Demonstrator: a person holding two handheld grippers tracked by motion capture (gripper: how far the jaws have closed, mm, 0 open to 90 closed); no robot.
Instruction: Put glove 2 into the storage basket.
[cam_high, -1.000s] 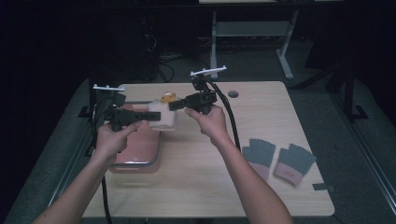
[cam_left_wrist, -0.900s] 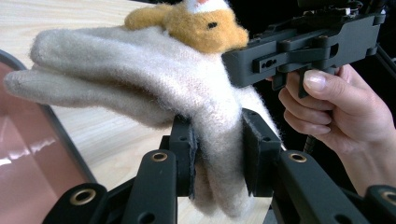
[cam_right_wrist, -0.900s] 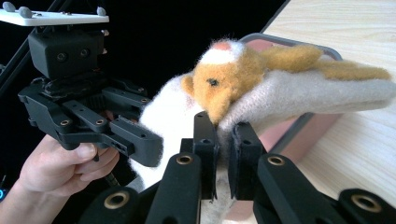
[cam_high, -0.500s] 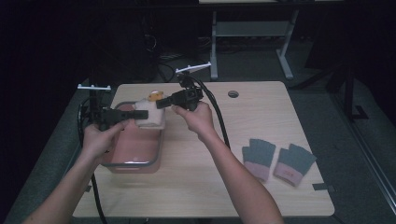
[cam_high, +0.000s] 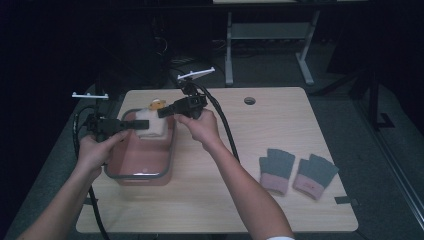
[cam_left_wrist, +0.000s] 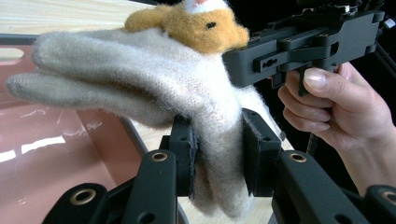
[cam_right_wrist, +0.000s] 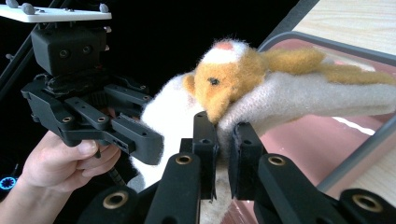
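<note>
Over the pink bin (cam_high: 142, 175), left of centre frame, both tongs clamp one cream fuzzy glove with an orange animal patch (cam_high: 150, 125): left tongs (cam_high: 141, 124), right tongs (cam_high: 163, 113). Depositing seems underway; next, lower, then release.

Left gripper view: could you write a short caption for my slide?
Left gripper clamps a cream fuzzy glove with an orange animal face above the pink bin.
</note>
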